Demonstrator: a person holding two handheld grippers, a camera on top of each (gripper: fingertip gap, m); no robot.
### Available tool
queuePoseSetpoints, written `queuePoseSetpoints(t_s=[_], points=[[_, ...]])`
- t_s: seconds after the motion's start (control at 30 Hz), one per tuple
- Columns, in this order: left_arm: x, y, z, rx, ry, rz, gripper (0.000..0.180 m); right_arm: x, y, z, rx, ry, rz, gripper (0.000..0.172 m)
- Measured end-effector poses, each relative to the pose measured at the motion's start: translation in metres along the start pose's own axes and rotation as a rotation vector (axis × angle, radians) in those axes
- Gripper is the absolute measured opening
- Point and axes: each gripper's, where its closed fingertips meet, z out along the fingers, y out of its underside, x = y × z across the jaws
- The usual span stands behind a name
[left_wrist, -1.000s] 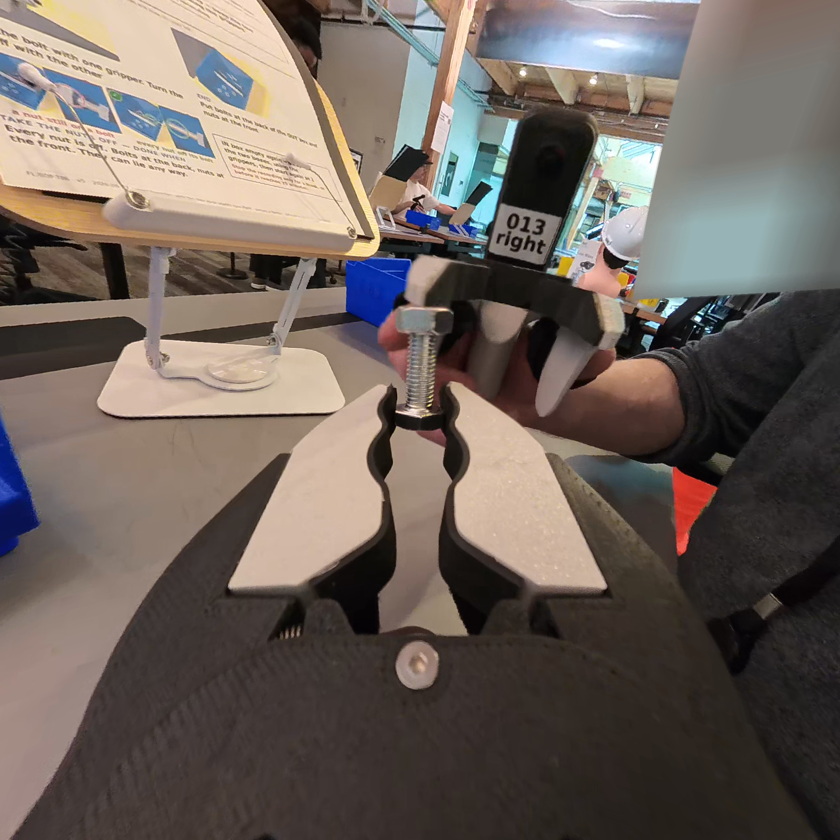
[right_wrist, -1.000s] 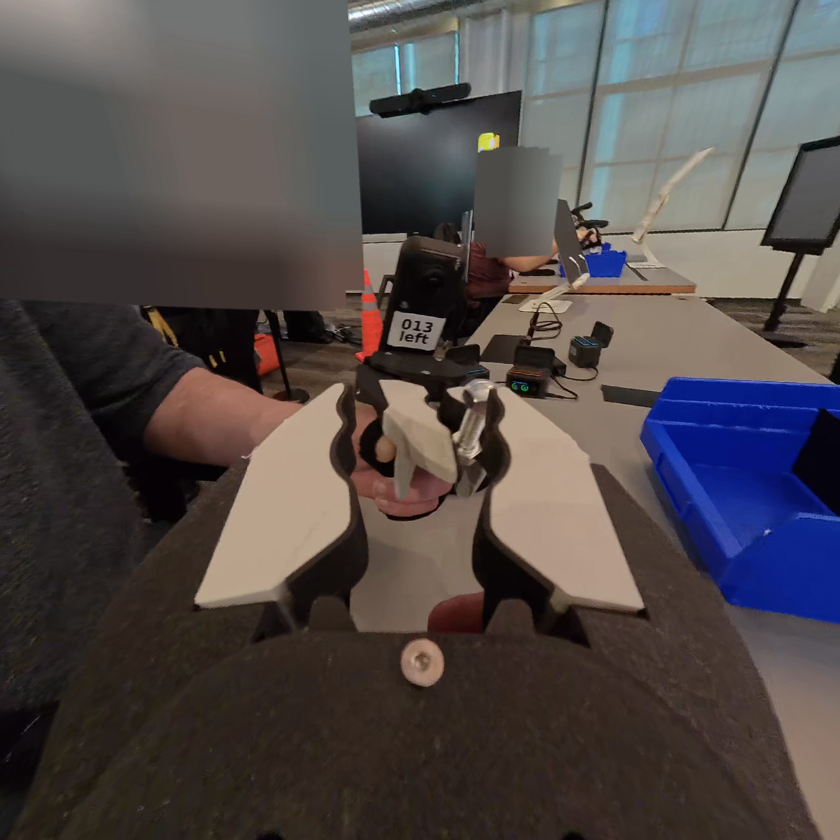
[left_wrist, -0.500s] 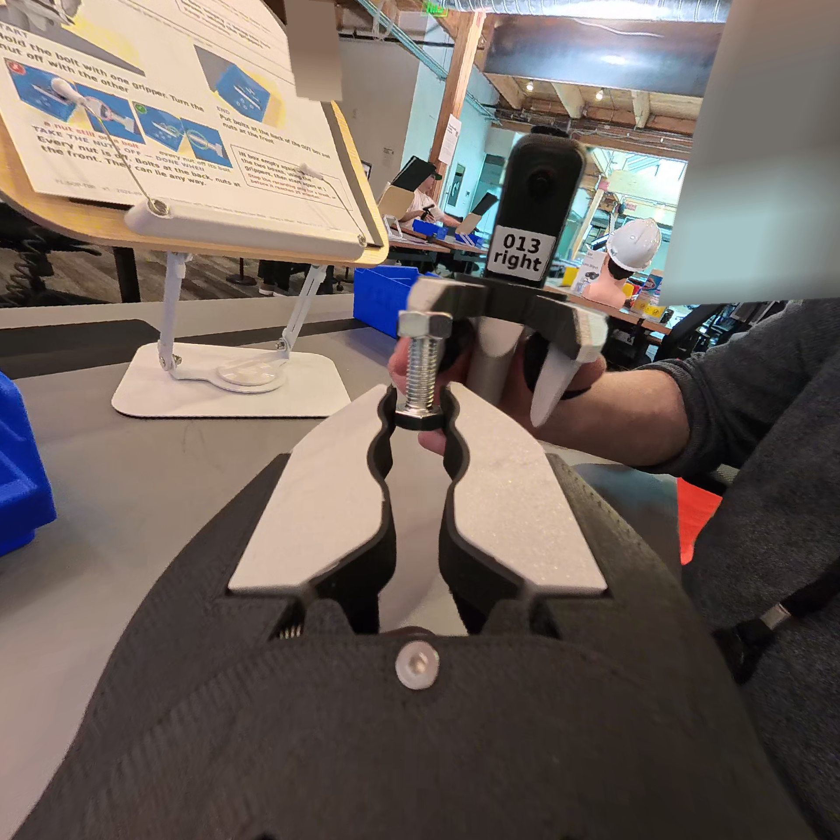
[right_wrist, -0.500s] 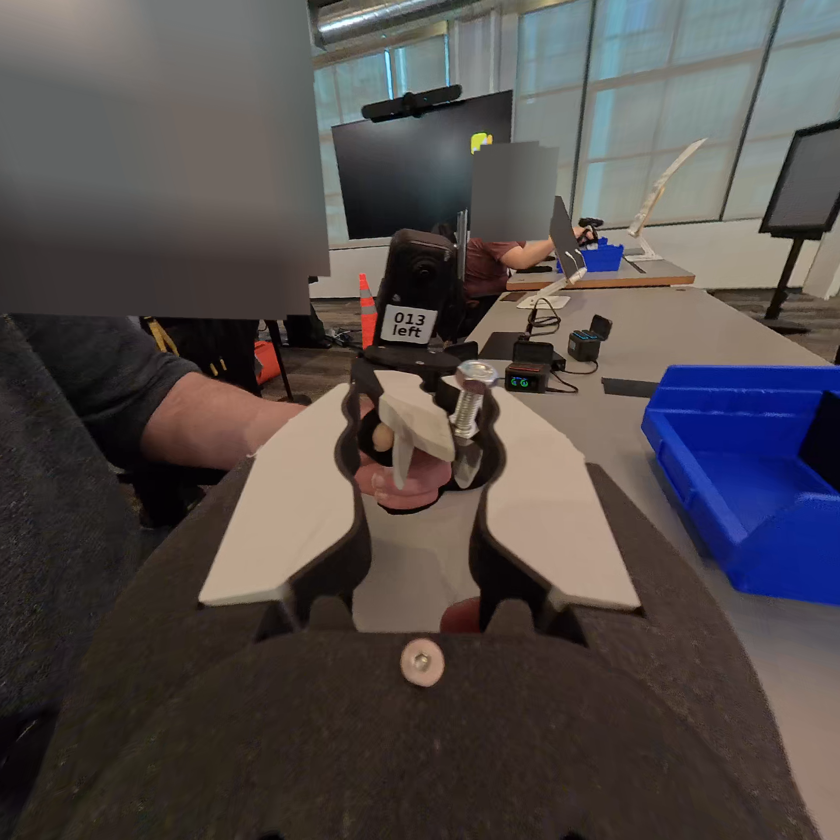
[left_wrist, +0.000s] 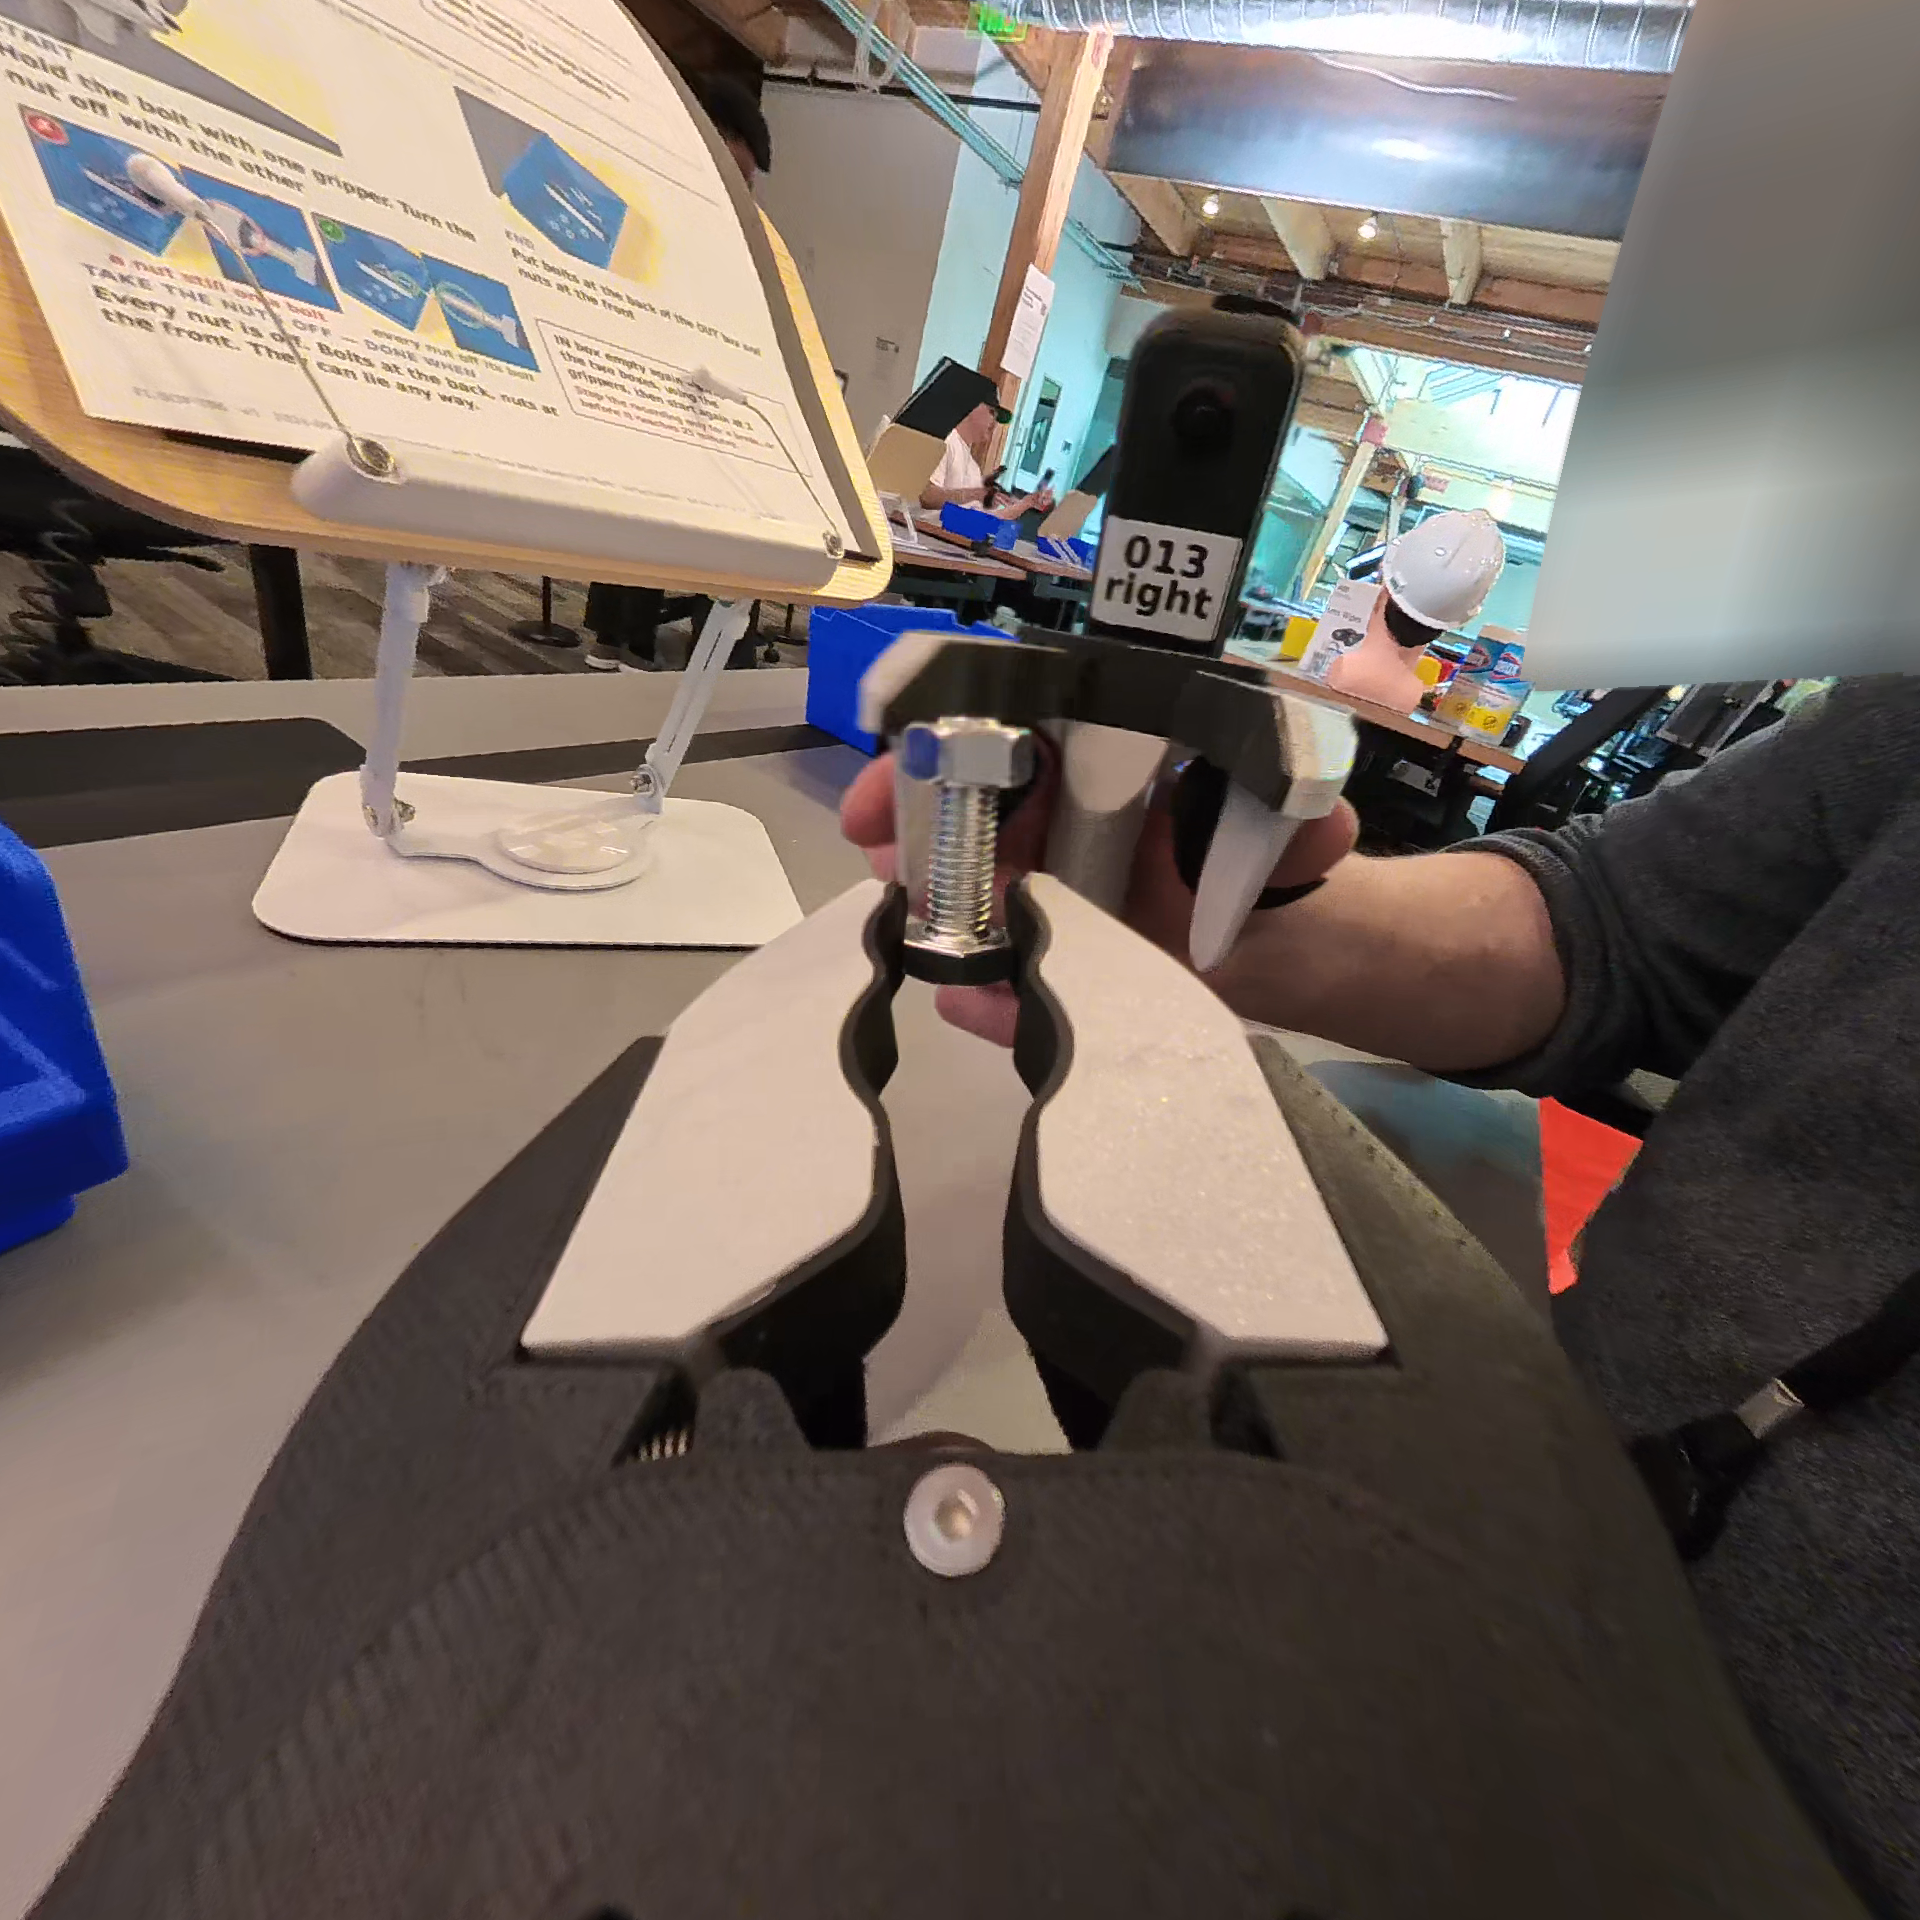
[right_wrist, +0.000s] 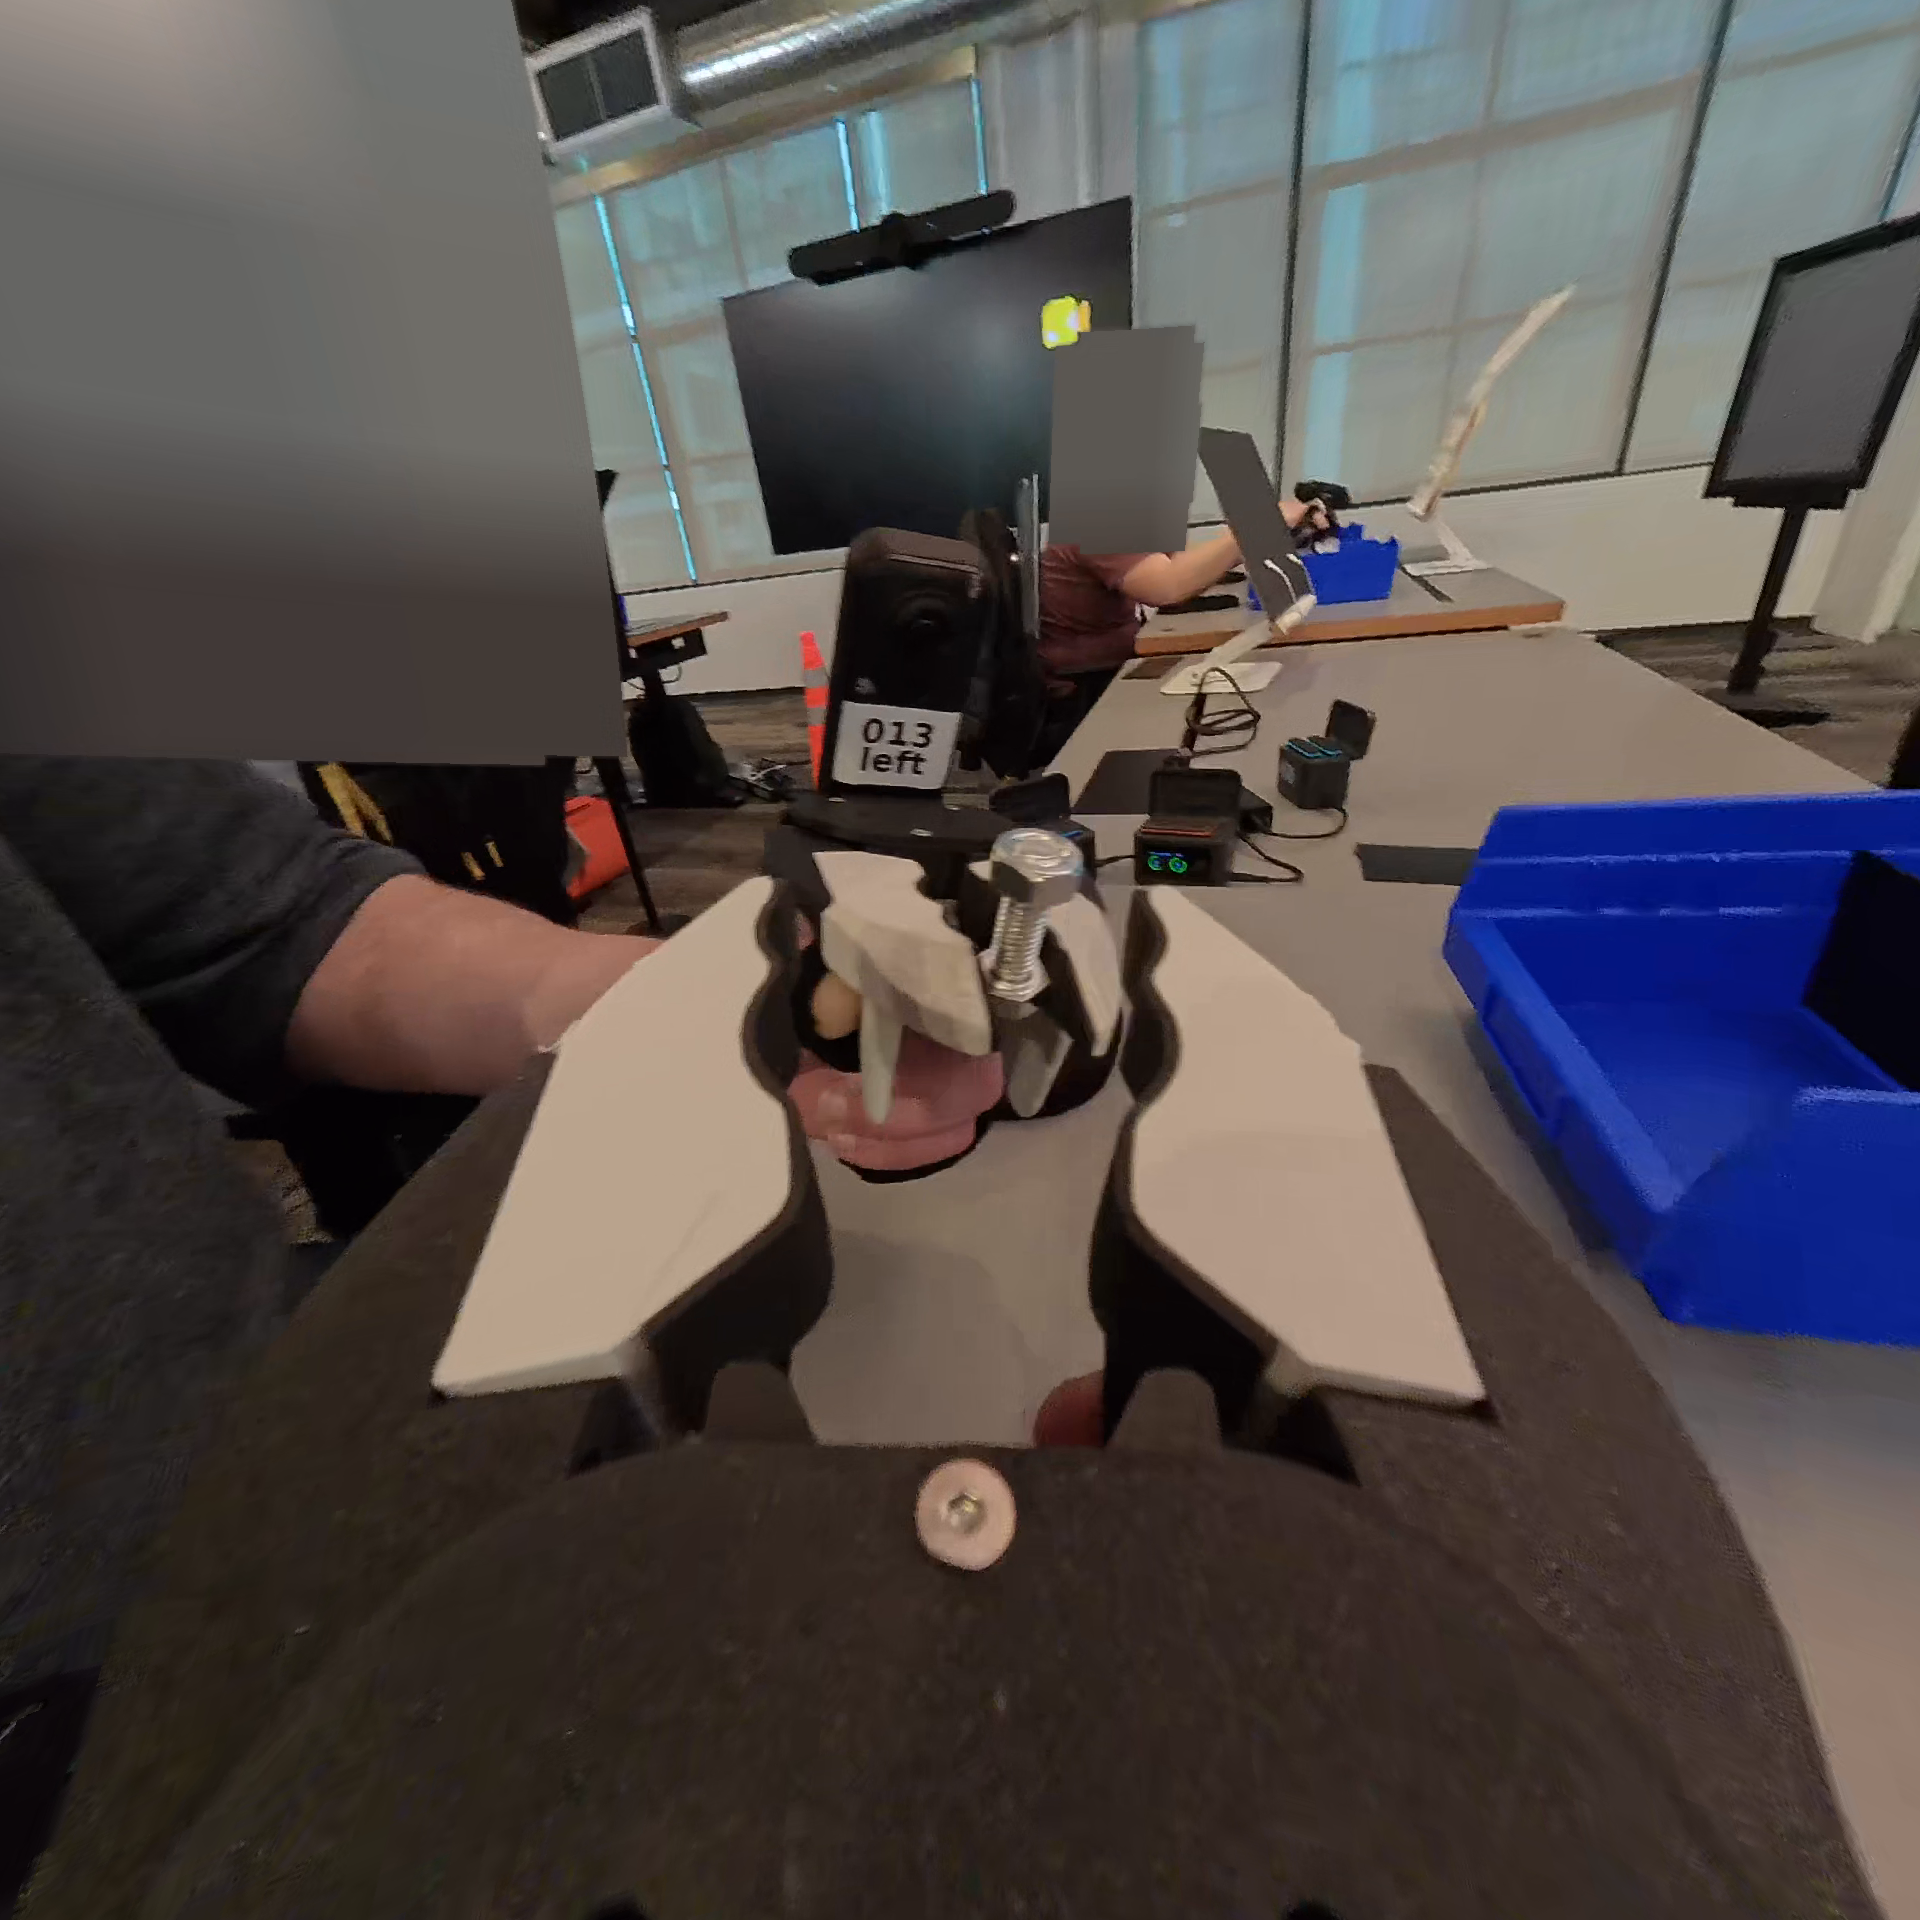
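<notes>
My left gripper (left_wrist: 954, 896) is shut on a hex nut (left_wrist: 954, 951) threaded on a silver bolt (left_wrist: 961, 831). The bolt stands upright with its head (left_wrist: 971, 753) on top. My right gripper (right_wrist: 956, 914) is open. It faces the left gripper, and its fingers (right_wrist: 1236, 1039) stand wide on either side of the bolt (right_wrist: 1023, 925) without touching it. In the left wrist view the right gripper (left_wrist: 1164, 862) sits just behind the bolt, in a person's hand. In the right wrist view the left gripper (right_wrist: 914, 966) clamps the bolt's lower end.
A grey table (left_wrist: 312, 1091) lies below both grippers. A blue bin (right_wrist: 1714, 1091) stands at the right, another blue bin (left_wrist: 42, 1039) at the left. A paper stand with a white base (left_wrist: 520, 862) is behind. Small chargers (right_wrist: 1184, 842) with cables sit farther back. Only a small space, under 4 cm, lies between the two pairs of fingers.
My right gripper's jaws have opened wider around the bolt, and its right finger now stands clear of it. The left gripper's hold on the nut is unchanged.
</notes>
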Motion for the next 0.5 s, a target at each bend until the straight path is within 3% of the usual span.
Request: queuePoseSetpoints(t_s=[0.13,0.23,0.3,0.33,0.37,0.4,0.5], points=[[0.005,0.002,0.004,-0.019,0.007,0.015,0.018,-0.003,0.004,0.016,-0.016,-0.047,0.010,0.075],[0.003,0.002,0.003,-0.016,-0.007,0.012,0.018,-0.012,0.005,0.024,-0.025,-0.085,-0.013,0.066],[-0.003,-0.002,-0.002,0.001,-0.026,0.008,0.018,-0.013,0.004,0.022,-0.029,-0.078,-0.005,0.072],[-0.005,-0.005,-0.005,0.019,-0.031,0.001,0.018,-0.015,0.001,0.016,-0.015,-0.085,-0.014,0.069],[-0.009,-0.007,-0.007,0.027,-0.047,-0.011,0.018,-0.021,-0.002,0.009,0.010,-0.123,-0.036,0.041],[-0.011,-0.007,-0.009,0.026,-0.044,-0.013,0.018,-0.022,-0.005,0.003,0.036,-0.129,-0.035,0.032],[-0.008,-0.003,-0.005,0.007,-0.030,0.000,0.018,-0.001,0.001,0.001,-0.003,-0.025,-0.003,0.064]])
